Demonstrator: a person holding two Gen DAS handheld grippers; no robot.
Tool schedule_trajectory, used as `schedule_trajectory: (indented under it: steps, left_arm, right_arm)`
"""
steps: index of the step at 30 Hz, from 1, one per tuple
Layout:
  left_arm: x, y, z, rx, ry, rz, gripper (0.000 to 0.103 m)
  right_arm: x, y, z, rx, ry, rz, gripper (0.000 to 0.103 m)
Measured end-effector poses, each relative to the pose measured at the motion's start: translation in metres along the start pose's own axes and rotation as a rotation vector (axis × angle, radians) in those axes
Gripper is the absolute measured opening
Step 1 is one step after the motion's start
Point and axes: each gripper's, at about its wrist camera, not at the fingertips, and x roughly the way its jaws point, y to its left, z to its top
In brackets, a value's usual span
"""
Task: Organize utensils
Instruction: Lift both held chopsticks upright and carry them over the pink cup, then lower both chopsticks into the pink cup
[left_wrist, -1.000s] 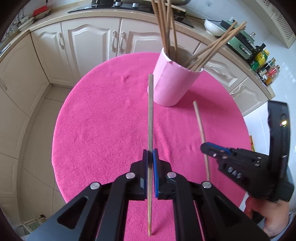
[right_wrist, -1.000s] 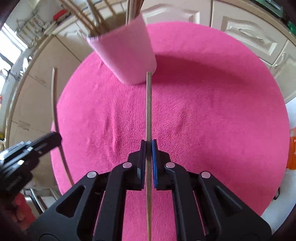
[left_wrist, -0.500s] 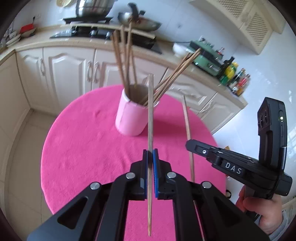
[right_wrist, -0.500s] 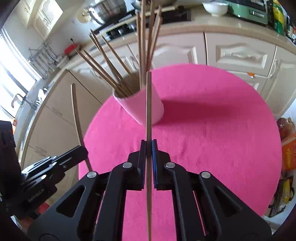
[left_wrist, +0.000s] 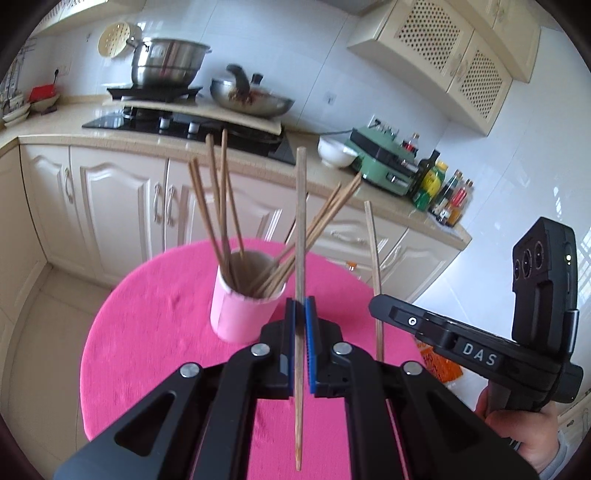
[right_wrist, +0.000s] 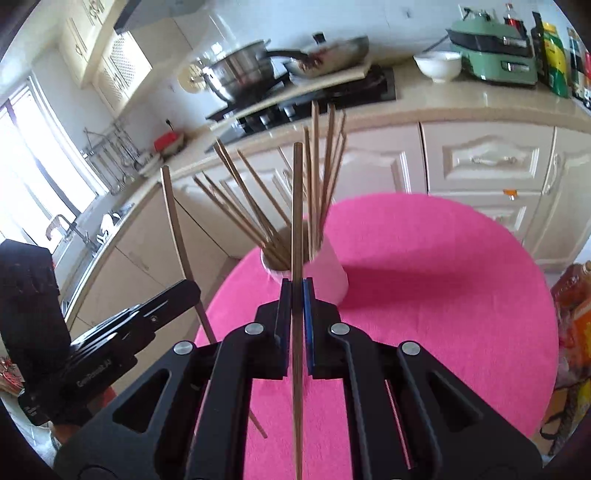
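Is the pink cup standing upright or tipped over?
Upright. The pink cup stands on its base on the pink tablecloth, mouth facing up, with a bundle of chopsticks fanning out above its rim.

2 wrist views — both facing cup (left_wrist: 242, 314).

White tiled walls (left_wrist: 498, 155). Cream cabinets (left_wrist: 122, 206) under a beige counter (left_wrist: 236, 146), lattice-door cupboards (left_wrist: 454, 55) above. Black hob (left_wrist: 177, 123) with pot (left_wrist: 166, 62) and wok (left_wrist: 251, 98). Bright window (right_wrist: 33, 177) over a sink (right_wrist: 74, 236). Pale tiled floor (left_wrist: 40, 332).
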Motion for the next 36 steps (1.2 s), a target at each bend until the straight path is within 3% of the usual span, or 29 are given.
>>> schedule_trajectory:
  steps: [5,15,25,31,36]
  left_arm:
    - [0.002,0.006,0.017,-0.048,-0.056,-0.051,0.005]
    - [0.012,0.013,0.057,-0.069,-0.194,-0.079,0.005]
    - [0.025,0.005,0.086,0.031,-0.334,0.003,0.005]
    - [0.039,0.010,0.086,0.083,-0.374,0.092,0.005]
    - [0.057,0.015,0.074,0.096,-0.374,0.122,0.005]
  right_arm:
    - [-0.007,0.006,0.018,-0.024,-0.061,0.022,0.007]
    - [-0.007,0.010,0.054,-0.057,-0.198,0.046,0.007]
    - [0.011,0.011,0.085,-0.080,-0.346,0.098,0.007]
    - [0.030,0.023,0.094,-0.157,-0.433,0.126,0.007]
    - [0.047,0.030,0.094,-0.200,-0.477,0.150,0.007]
